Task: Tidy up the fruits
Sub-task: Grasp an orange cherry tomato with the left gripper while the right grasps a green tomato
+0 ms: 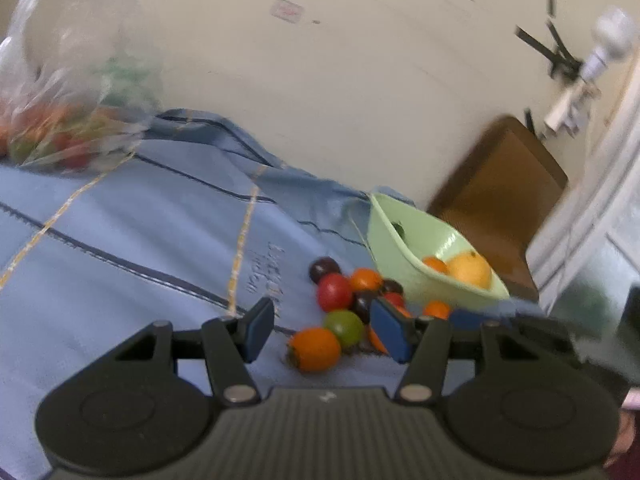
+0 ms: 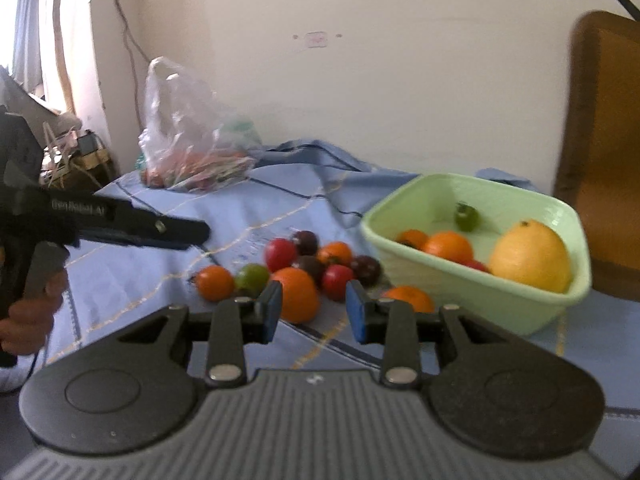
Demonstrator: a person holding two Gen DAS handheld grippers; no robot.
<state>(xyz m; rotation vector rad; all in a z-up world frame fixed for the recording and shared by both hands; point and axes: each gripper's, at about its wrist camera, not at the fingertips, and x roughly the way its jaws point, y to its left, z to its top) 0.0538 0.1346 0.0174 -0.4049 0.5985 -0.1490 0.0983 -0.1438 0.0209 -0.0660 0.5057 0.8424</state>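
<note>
The counter (image 2: 132,280), draped in a blue striped cloth, carried everything. At its far left a clear plastic bag (image 2: 188,136) of produce slumped against the wall. To the right sat the pale green basin (image 2: 452,284), already holding a large yellow citrus (image 2: 530,256), a couple of orange fruits and one small green one. Between bag and basin, just beside the basin's near-left wall, lay the loose cluster of small fruits (image 2: 296,268): red, dark purple, green and orange ones bunched together, some touching.

The right gripper (image 2: 314,310) looked straight over that cluster, its blue pads parted with nothing between them; the largest orange fruit (image 2: 296,294) lay directly ahead and just beyond the pad tips, roughly on the line between them. The basin lay ahead and to its right, so by my reading a pick from here would need only a short reach forward and then a swing right.

The left gripper (image 1: 320,330) also stood parted and empty, coming at the same pile from the other side, with an orange stemmed fruit (image 1: 315,349) and a green one (image 1: 344,325) lying between and just past its pads. Seen from the right wrist, that gripper hovered left of the cluster, farther from the basin. The fruits were near-round, so no long axis governed the approach.
</note>
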